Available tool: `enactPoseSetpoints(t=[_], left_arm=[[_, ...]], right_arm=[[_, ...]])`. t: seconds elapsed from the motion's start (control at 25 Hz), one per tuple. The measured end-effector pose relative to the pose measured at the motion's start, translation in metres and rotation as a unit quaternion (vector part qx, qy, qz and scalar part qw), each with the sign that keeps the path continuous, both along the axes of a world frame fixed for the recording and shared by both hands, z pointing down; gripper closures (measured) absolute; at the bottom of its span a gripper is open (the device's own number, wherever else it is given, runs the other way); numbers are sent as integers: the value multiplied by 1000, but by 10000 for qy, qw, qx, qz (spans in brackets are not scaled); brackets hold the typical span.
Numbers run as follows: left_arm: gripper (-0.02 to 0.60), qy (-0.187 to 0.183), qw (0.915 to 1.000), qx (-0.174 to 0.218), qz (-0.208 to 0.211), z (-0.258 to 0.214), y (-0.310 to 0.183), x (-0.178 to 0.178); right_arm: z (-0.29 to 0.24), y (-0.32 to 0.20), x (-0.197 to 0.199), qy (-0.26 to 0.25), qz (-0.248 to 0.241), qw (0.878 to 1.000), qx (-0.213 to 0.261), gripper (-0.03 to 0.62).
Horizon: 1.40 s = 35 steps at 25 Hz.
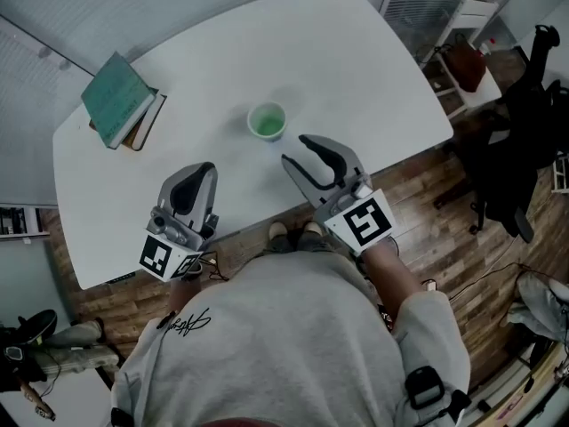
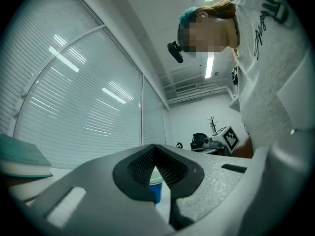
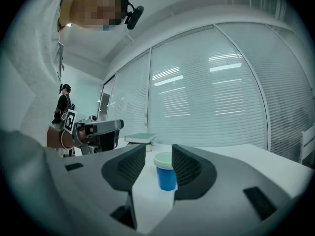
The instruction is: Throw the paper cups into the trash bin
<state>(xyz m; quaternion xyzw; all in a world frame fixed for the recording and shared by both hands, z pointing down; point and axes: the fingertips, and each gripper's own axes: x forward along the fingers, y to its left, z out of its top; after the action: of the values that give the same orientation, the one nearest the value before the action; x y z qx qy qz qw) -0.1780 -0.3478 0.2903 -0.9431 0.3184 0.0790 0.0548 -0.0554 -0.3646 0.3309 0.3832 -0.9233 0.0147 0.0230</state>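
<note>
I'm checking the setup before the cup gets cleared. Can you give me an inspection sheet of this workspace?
Surface: white table, rounded corners.
Job's things: one paper cup, upright mid-table; trash bin not seen.
Clutter: stacked books at the far left corner.
Grippers: left gripper jaws together, empty; right gripper jaws apart, aimed at the cup, not touching it.
Cables: thin cable on the floor, right.
Surroundings: wood floor, window blinds, black chair.

You had no words or numbers you could read. The black script print on your grey sweatshirt was too small to make out. The square markers on the left tool and right tool bore only black-and-white patterns.
</note>
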Motion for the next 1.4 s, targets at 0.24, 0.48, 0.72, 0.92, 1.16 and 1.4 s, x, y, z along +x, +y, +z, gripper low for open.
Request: enactPoseSetpoints(t=[0.24,0.48,0.72,0.92,1.16,1.4], left_arm=[[588,-75,10000,54,35,-2,-8,9],[588,-50,10000,28,-48,-1,-8,3],[588,-64,9999,9,-116,0,-9,1],[588,-85,9998,32,-178,-1,-9,-1],[588,-37,9998,45,-179,-1,-13,-8],[588,-47,9997,-16,-219,1,-10,-17]], right_arm=[[14,-15,3,127,66,9996,-228,341],[32,-28,-2,336,151,9987,-341,307],[49,-37,-4,559,230,9965,-582,283],[54,-46,-10,676,271,9952,-655,278],[60,-59,-20,834,308,9933,-736,278],[71,-66,-30,1008,322,9902,-914,278]])
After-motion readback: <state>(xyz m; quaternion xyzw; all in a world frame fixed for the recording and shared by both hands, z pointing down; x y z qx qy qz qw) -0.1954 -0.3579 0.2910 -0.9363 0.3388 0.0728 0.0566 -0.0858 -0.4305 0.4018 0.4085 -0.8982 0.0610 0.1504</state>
